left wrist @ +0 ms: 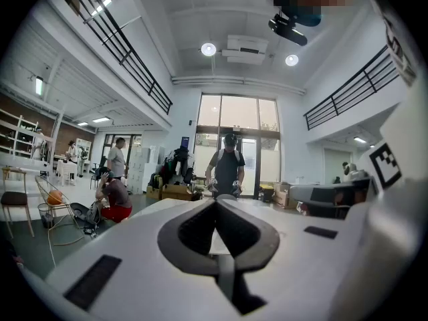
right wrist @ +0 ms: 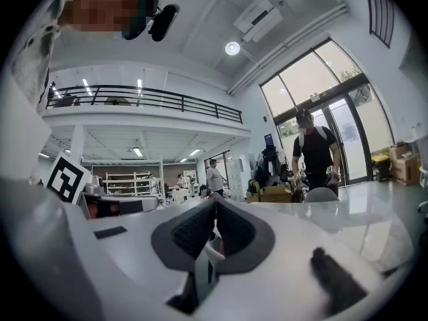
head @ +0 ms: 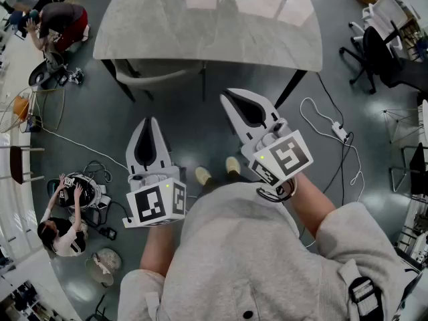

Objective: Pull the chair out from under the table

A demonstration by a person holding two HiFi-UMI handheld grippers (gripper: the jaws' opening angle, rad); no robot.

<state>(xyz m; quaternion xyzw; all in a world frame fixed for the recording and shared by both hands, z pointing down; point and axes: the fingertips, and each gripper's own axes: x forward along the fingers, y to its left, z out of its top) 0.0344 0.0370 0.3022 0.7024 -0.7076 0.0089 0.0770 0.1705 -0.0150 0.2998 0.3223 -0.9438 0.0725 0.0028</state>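
Both shut on nothing: left tool (head: pixel 148 122), right tool (head: pixel 227 97). Chair (head: pixel 157 76) ahead of left tool, well apart, tucked under bench (head: pixel 200 25); only curved backrest (head: pixel 174 77) shows. Neither tool touching it. Probably light, rigid, slides easily on smooth floor (head: pixel 195 131). Best hold: backrest top rim, mid-span.

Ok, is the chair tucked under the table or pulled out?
Tucked in: the head view shows only the back of the chair at the near edge of the table, seat hidden underneath.
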